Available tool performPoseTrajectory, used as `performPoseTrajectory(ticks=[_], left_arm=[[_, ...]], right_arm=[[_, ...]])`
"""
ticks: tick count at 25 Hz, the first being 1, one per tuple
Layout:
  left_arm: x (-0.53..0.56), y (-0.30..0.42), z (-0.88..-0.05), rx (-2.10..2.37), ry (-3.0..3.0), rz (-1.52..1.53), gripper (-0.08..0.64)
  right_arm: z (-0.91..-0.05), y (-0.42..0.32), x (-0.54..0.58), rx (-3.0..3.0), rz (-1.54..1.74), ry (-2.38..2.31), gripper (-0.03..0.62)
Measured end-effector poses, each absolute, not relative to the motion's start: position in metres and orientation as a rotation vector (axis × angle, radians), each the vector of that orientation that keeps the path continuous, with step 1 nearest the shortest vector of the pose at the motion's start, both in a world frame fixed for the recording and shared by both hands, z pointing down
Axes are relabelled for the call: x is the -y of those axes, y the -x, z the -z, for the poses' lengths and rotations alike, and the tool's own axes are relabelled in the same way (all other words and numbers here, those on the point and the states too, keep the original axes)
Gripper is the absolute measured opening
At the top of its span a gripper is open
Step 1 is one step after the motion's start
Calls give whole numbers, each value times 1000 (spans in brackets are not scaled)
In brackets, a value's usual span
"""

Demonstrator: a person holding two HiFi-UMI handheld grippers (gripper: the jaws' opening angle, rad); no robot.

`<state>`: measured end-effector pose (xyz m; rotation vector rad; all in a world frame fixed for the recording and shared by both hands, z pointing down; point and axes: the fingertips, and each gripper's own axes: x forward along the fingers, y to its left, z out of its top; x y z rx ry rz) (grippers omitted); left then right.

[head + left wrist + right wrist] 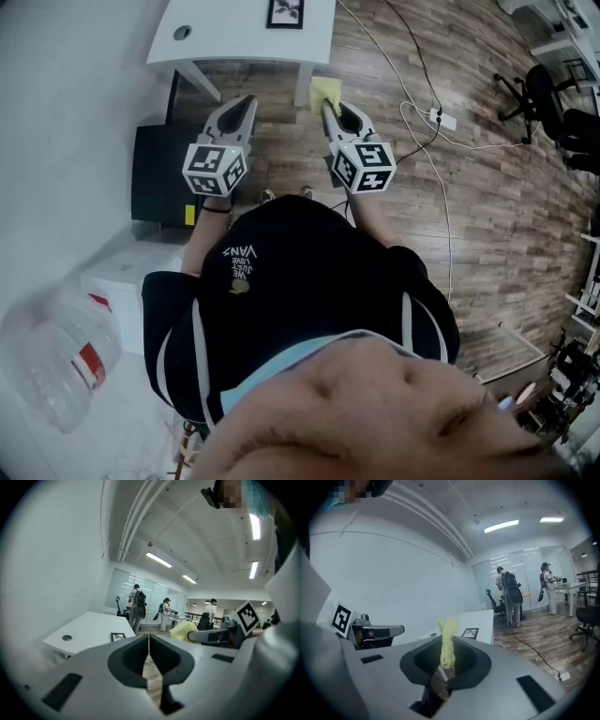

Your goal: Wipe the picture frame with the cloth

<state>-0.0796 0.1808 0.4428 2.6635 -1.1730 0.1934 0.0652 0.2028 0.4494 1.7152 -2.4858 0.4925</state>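
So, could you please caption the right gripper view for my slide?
Right gripper, tongs shut on the yellow cloth, facing the picture frame on the white table.

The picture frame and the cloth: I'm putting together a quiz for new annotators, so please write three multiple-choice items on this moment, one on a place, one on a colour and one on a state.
1. Where is the picture frame?
A. on the white table
B. on the floor
C. on a chair

2. What colour is the cloth?
A. blue
B. yellow
C. red

3. How is the left gripper?
A. wide open
B. shut on the cloth
C. shut, with nothing in it

Answers:
1. A, the head view shows it on the white table.
2. B, it is yellow in every view, pinched in the right gripper.
3. C, its jaws meet with nothing between them.
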Motion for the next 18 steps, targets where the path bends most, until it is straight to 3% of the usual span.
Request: performPoseTrajectory(ticks=[18], left_arm=[[-201,54,-457,1333,-2561,-182,18]], right_arm=[[-470,-110,-210,2538,-560,-1617,46]])
